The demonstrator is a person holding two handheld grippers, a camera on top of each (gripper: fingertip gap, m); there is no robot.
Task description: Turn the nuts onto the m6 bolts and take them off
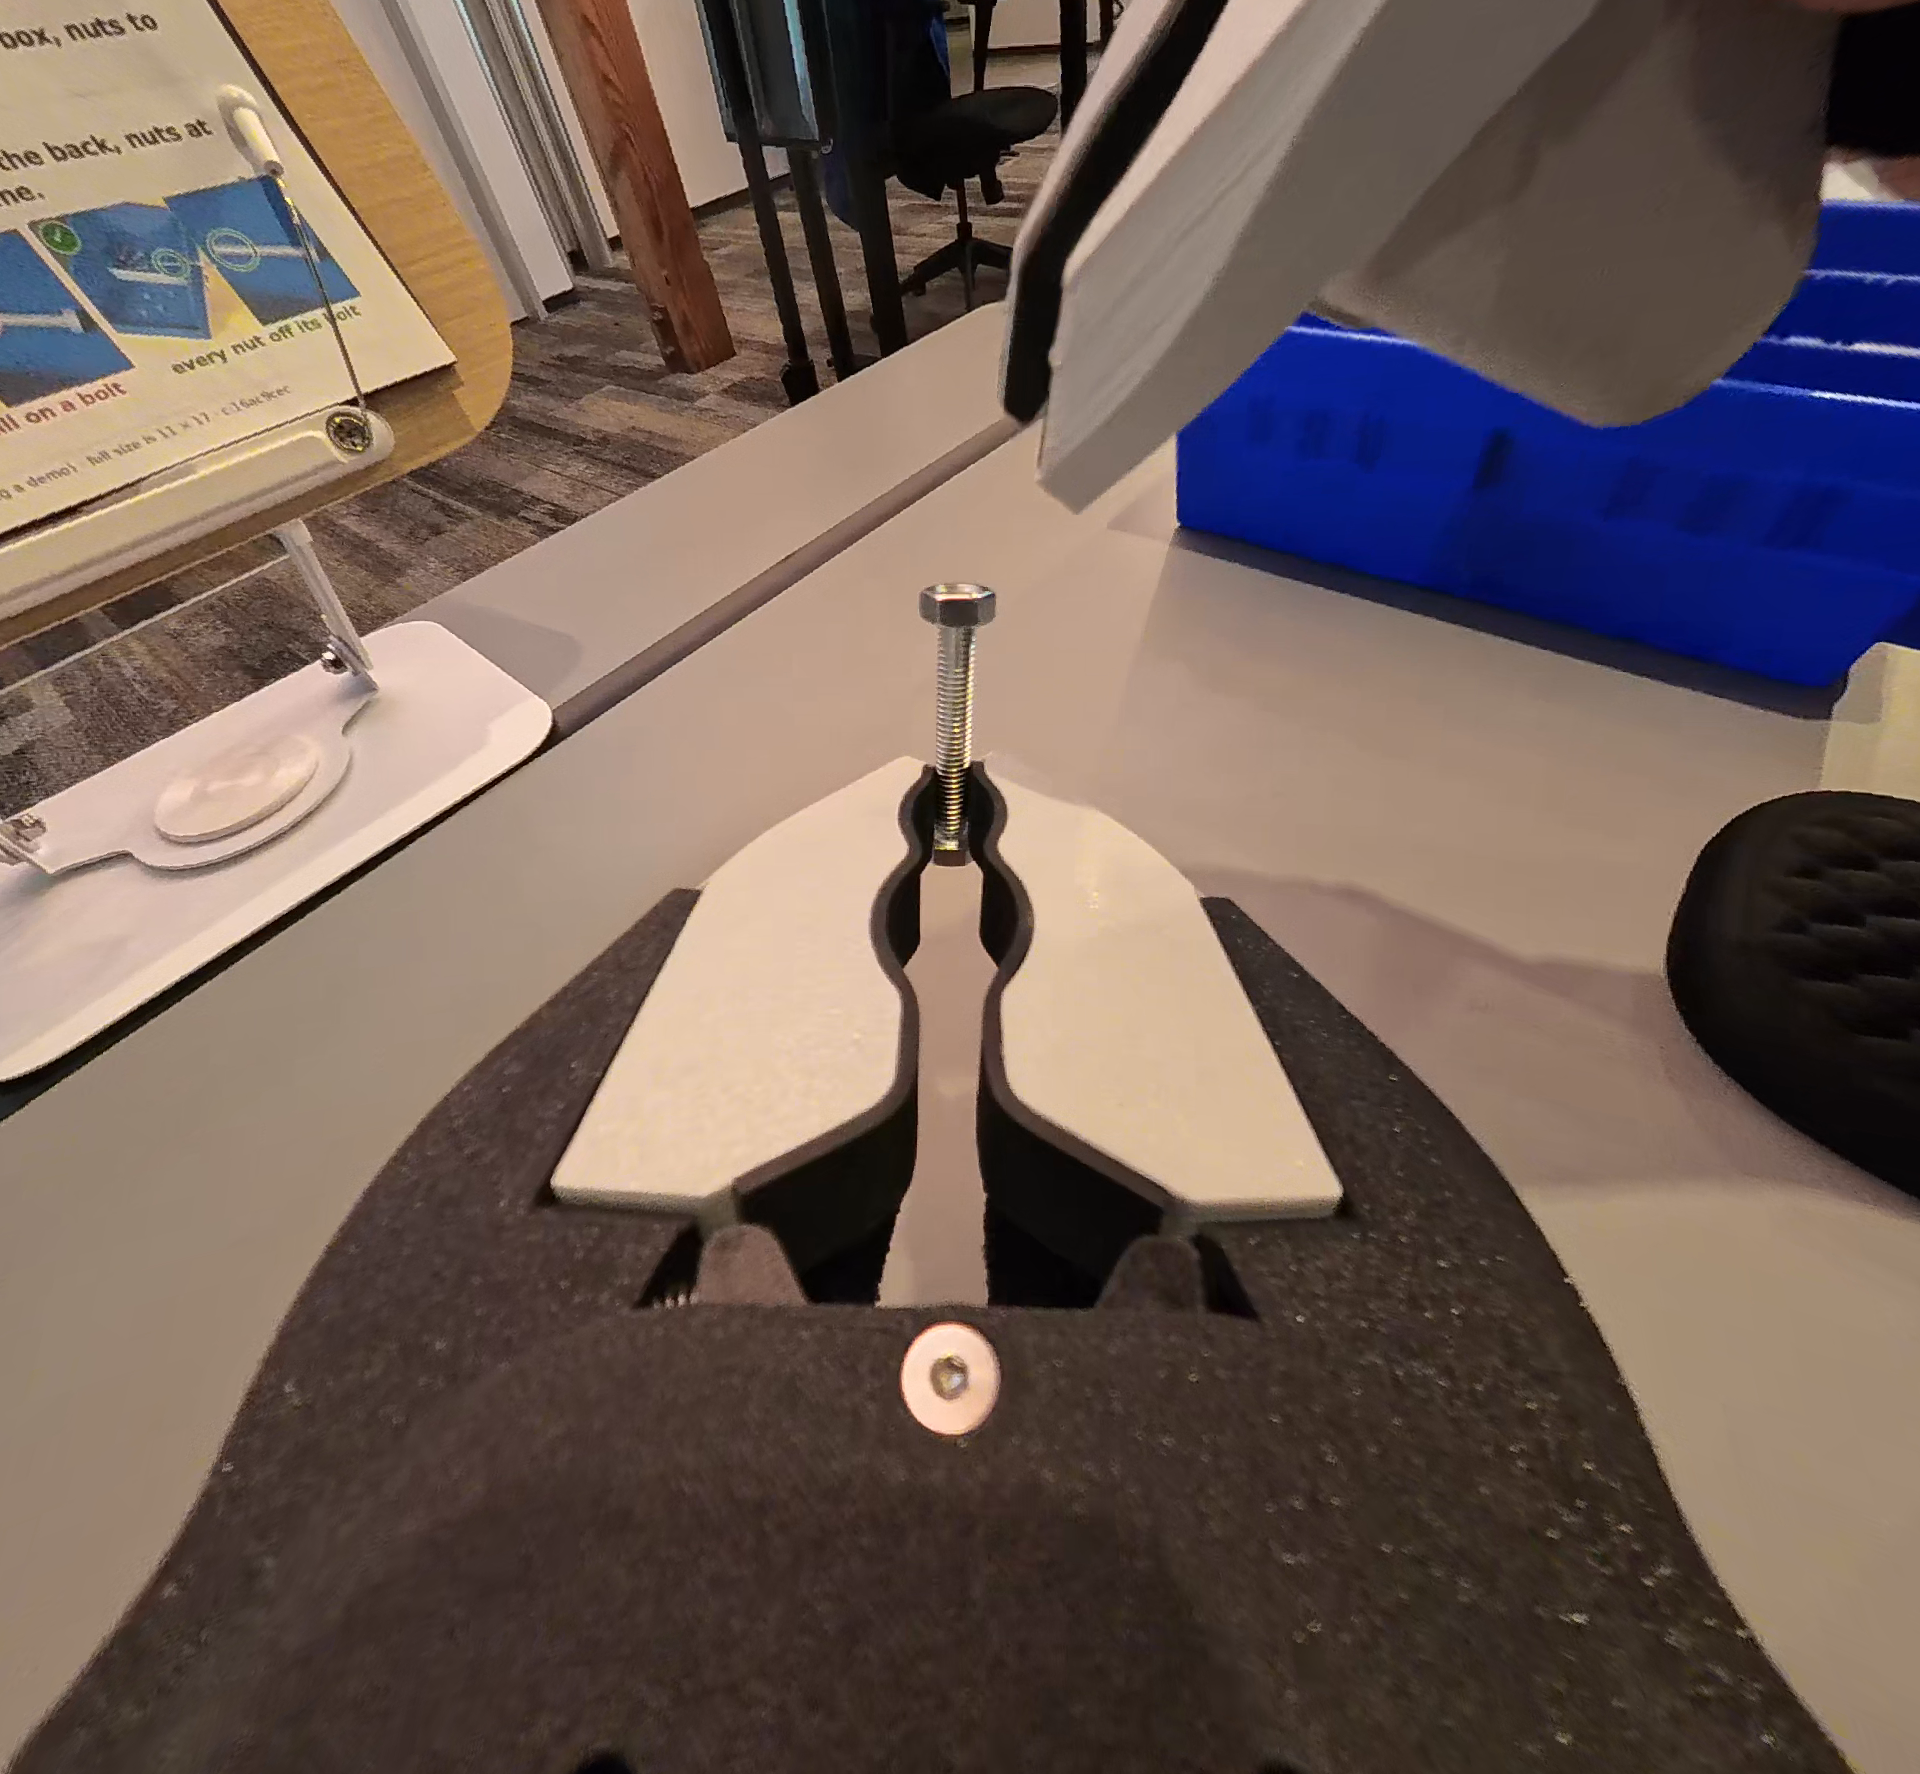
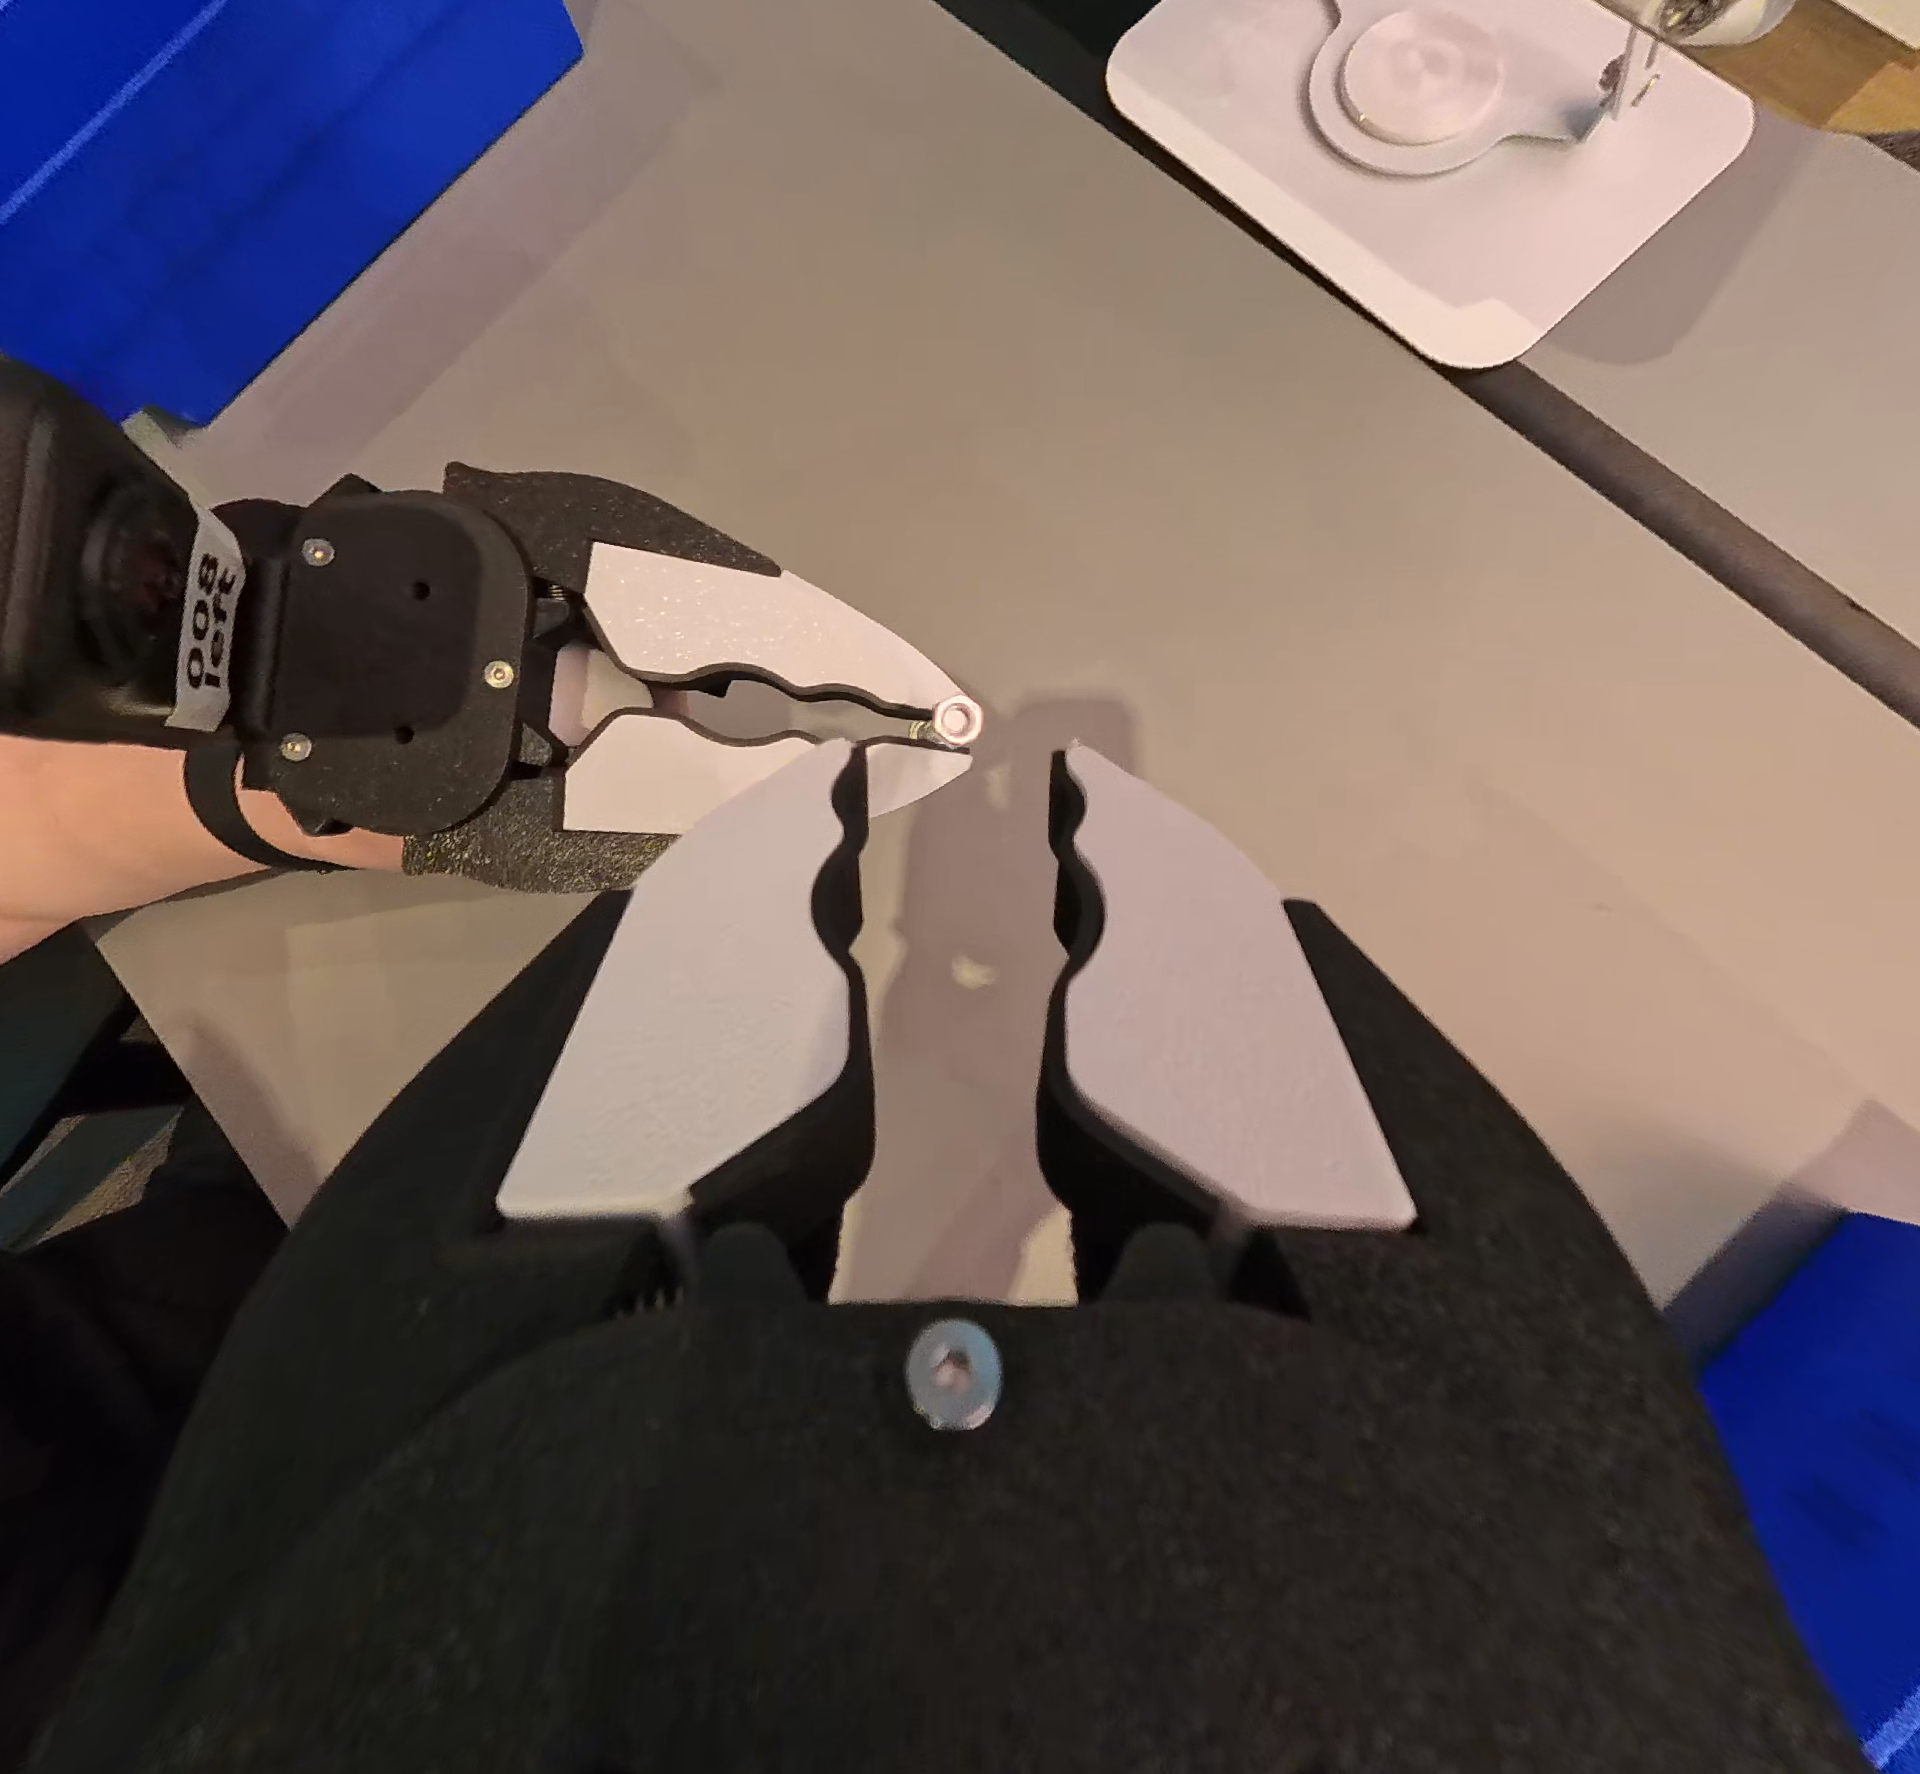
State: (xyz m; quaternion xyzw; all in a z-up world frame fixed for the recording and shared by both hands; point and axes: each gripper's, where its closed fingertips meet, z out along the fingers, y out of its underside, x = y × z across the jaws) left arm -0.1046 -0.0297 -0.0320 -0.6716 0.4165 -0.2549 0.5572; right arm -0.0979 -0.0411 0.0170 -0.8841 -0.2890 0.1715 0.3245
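Observation:
My left gripper (image 1: 954, 794) is shut on the lower end of a silver M6 bolt (image 1: 956, 706) and holds it upright above the grey table, hex head on top. No nut shows on its bare thread. My right gripper (image 2: 961, 760) is open and empty, pointing down with its fingertips just beside the bolt head (image 2: 956, 716) and the left gripper's tips (image 2: 935, 735). In the left wrist view the right gripper (image 1: 1049, 420) hangs above and to the right of the bolt, apart from it. A small pale speck (image 2: 975, 974) lies on the table, too blurred to identify.
A blue compartment bin (image 1: 1558, 519) stands at the right, also visible in the right wrist view (image 2: 208, 114). A white stand base (image 1: 260, 789) with an instruction sheet sits at the table's edge (image 2: 1434, 114). A black ribbed pad (image 1: 1818, 976) lies near right.

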